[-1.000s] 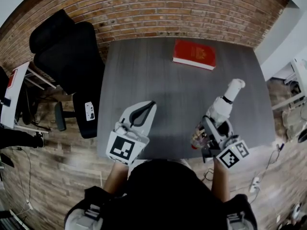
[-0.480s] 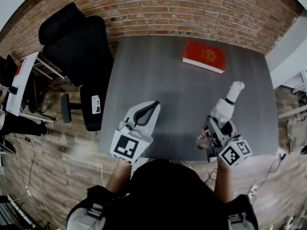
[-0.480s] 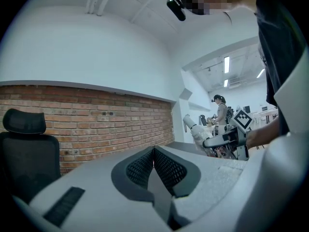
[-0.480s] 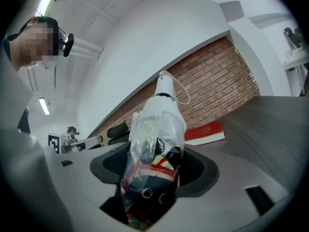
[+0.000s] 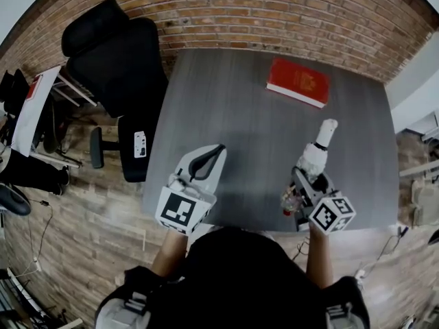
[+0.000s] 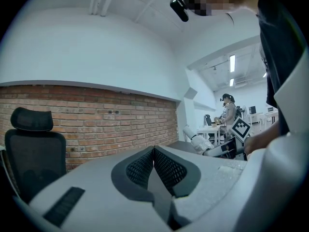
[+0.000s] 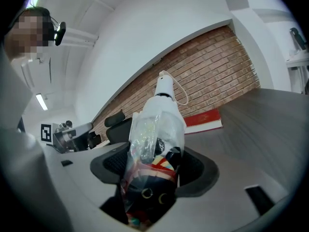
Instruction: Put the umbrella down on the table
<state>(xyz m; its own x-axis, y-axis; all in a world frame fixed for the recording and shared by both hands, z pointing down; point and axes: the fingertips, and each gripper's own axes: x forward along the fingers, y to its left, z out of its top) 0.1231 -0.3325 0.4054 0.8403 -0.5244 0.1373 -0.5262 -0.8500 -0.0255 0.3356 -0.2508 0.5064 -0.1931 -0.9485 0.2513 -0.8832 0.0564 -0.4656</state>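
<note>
Now both arms reach out from the near edge of the table (image 5: 226, 101). The left arm (image 5: 173, 249) holds the left gripper (image 5: 209, 157) low over the near left part of the table, pointing to the far side. Its jaws are pressed together, and nothing is between them (image 6: 153, 151).

The right arm (image 5: 318, 256) holds the right gripper (image 5: 309, 182) over the near right part of the table. It points to the far side too, tipped a little down. Its jaws stand wide and pinch the umbrella (image 5: 315, 157) from both sides.

The umbrella is folded up and sits in a clear bag (image 7: 157, 124). Its colourful end is stuck between the dark pads. Its white handle end, with a thin loop of cord, pokes out past the fingertips toward the far side. It points at the red book (image 5: 298, 82), which lies flat on the far right part of the table, well apart from it. I cannot tell if the umbrella touches the table yet.

A second ago the right gripper and the umbrella were higher up. They have come down closer to the table. The jaws hold the umbrella the same way as before. The left gripper has hardly moved at all.
</note>
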